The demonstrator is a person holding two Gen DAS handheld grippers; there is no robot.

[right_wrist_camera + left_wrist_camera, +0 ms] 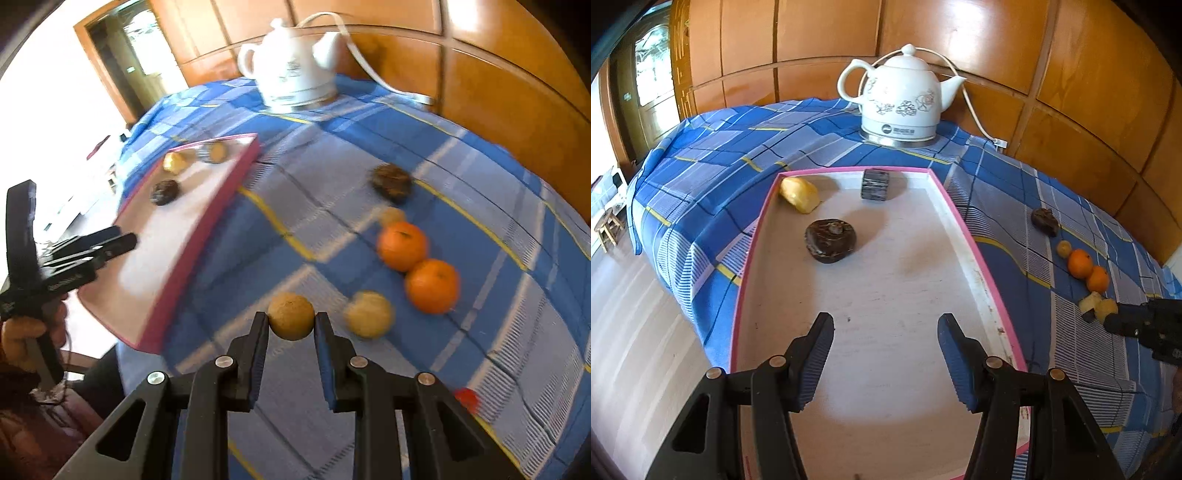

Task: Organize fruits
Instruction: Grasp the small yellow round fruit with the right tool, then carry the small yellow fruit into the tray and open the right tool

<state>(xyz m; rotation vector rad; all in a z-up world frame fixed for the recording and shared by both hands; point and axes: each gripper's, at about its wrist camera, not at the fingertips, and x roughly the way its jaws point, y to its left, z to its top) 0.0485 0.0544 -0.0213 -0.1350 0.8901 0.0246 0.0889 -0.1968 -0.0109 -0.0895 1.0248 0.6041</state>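
Observation:
A pink-rimmed white tray (964, 225) lies on the blue checked cloth and holds a yellow fruit (799, 194), a dark round fruit (830, 240) and a dark block (874, 184). My left gripper (885, 363) is open and empty above the tray's near end. My right gripper (291, 325) is shut on a small tan round fruit (291, 320), held above the cloth. On the cloth to its right lie two oranges (402, 245) (432, 285), a tan fruit (367, 314), a small pale fruit (392, 215) and a dark fruit (392, 182). The tray also shows in the right wrist view (236, 173).
A white ceramic kettle (901, 98) with a cord stands at the back of the table against a wooden panelled wall. The table's left edge drops to a pale floor (635, 314). A small red thing (467, 397) lies on the cloth near my right gripper.

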